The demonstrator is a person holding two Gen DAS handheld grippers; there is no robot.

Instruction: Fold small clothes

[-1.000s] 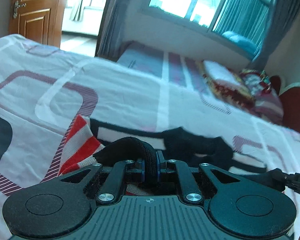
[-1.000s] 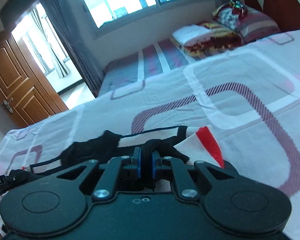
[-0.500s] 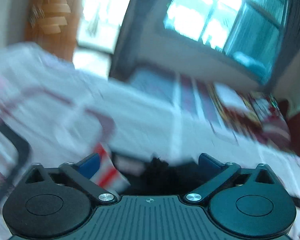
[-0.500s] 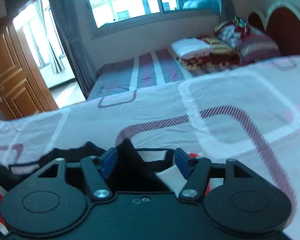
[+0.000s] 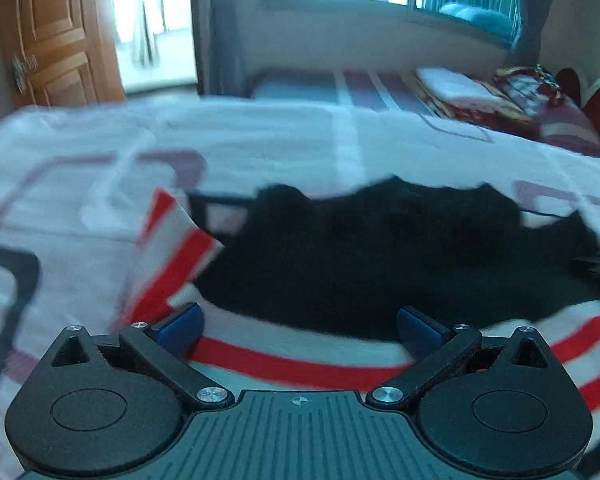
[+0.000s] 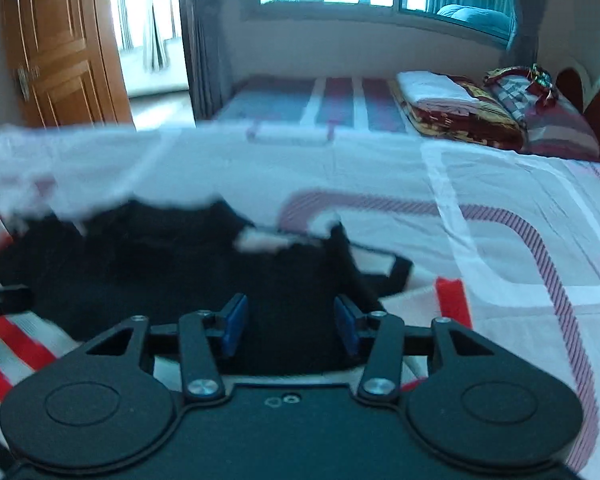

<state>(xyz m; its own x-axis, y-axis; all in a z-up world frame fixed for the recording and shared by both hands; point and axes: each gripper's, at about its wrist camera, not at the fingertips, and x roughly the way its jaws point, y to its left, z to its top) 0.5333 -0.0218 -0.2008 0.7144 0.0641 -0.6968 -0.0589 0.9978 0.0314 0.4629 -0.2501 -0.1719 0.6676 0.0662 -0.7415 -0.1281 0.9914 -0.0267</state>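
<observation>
Both the left gripper and right gripper stand open, the right just narrowing with nothing pinched; smooth the black-and-striped garment flat on the bedsheet before folding again.

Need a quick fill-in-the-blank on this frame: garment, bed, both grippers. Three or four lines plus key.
1. The garment is black with white and ____ stripes.
2. It lies on a patterned ____.
3. The left gripper has its jaws ____.
4. Between the right gripper pads, the cloth is ____.

Missing words: red; bedsheet; open; black
</observation>
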